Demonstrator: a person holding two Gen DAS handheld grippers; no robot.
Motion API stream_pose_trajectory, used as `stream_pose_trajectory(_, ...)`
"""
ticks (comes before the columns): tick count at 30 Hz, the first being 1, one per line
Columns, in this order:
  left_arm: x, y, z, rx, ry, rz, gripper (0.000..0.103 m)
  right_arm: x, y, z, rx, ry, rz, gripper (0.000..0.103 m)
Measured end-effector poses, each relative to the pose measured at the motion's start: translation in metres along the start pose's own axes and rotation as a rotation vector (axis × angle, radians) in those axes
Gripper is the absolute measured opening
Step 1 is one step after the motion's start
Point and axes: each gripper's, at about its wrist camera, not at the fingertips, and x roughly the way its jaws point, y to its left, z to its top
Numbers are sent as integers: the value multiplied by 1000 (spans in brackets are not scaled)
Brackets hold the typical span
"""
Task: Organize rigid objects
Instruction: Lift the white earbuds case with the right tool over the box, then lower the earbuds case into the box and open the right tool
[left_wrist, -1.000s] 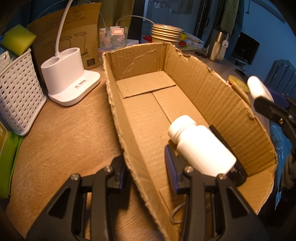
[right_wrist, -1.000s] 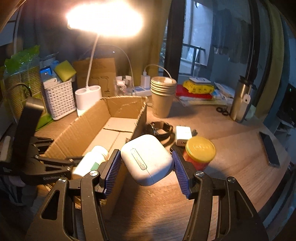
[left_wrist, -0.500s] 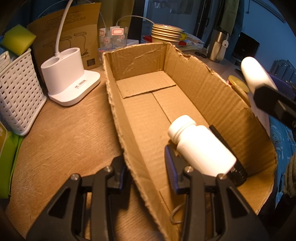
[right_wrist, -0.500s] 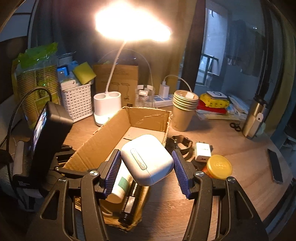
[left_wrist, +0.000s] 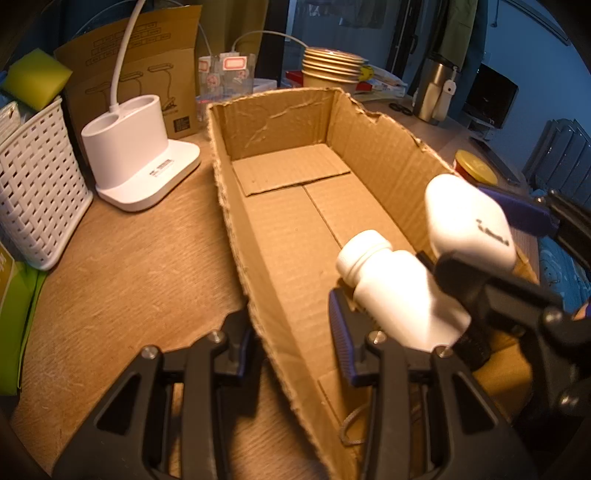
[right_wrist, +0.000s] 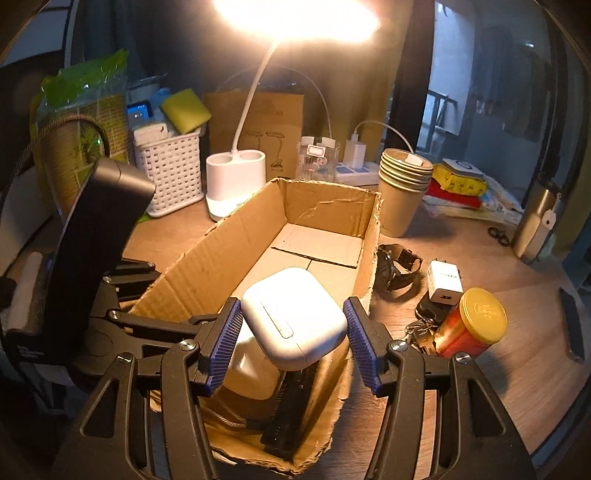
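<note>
Fingers of the right gripper (right_wrist: 291, 343) are pressing a white earbuds case (right_wrist: 293, 317) from both sides, holding it above the near end of the cardboard box (right_wrist: 207, 258). Fingers of the left gripper (left_wrist: 291, 343) are standing narrow, one on each side of the box's long wall near its near corner; whether they are pinching it I cannot tell. Inside the box a white pill bottle (left_wrist: 399, 291) is lying on its side beside a black comb (right_wrist: 291, 410). On the desk (right_wrist: 517, 387), beside the box, a watch (right_wrist: 395, 267), a white charger (right_wrist: 443, 286) and a yellow-lidded jar (right_wrist: 472, 325) are sitting.
</note>
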Motion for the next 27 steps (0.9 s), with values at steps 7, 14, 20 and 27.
stream_pose_trajectory(7, 0, 0, 0, 0, 0, 0, 38, 1, 4, -2, -15, 0, -15, 60)
stream_pose_trajectory(14, 0, 0, 0, -1, -1, -1, 38, 4, 4, -5, -14, 14, 7, 60)
stream_pose_trajectory(20, 0, 0, -1, -3, -1, -1, 38, 3, 3, -6, -16, 13, 11, 60)
stream_pose_trajectory(27, -1, -1, -1, -2, -1, -2, 38, 3, 3, -6, -23, 9, 8, 60)
